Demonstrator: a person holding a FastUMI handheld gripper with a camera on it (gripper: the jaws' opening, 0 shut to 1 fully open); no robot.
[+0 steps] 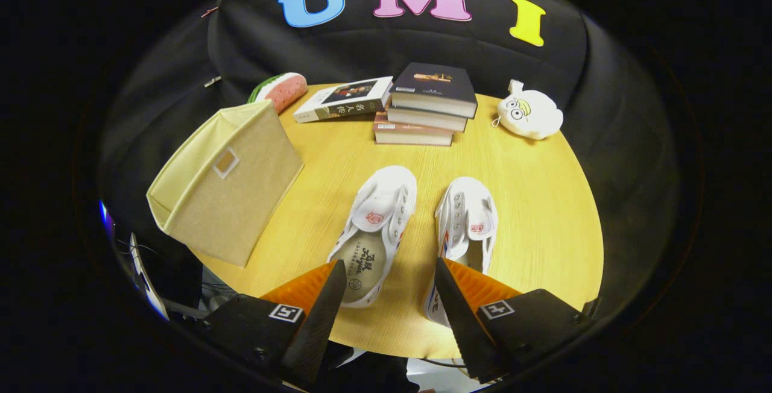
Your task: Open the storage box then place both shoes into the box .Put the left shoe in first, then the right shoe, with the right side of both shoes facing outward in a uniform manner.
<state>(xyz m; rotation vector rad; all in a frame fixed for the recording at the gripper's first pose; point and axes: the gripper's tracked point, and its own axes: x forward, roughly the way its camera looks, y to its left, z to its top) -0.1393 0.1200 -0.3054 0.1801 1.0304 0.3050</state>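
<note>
Two white canvas shoes lie side by side on the round wooden table (543,200), toes pointing away from me. The left shoe (377,230) is just ahead of my left finger, the right shoe (467,230) just ahead of my right finger, its heel partly hidden behind that finger. A beige fabric storage box (226,182) stands at the table's left edge, beyond and left of the fingers, lid down with a small label window on top. My gripper (391,269) hovers above the near table edge, open, with nothing between its fingers.
A stack of three books (425,110) sits at the table's far side, with a single book (344,99) to its left. A watermelon-slice plush (280,88) lies behind the box. A white plush toy (531,114) rests at the far right.
</note>
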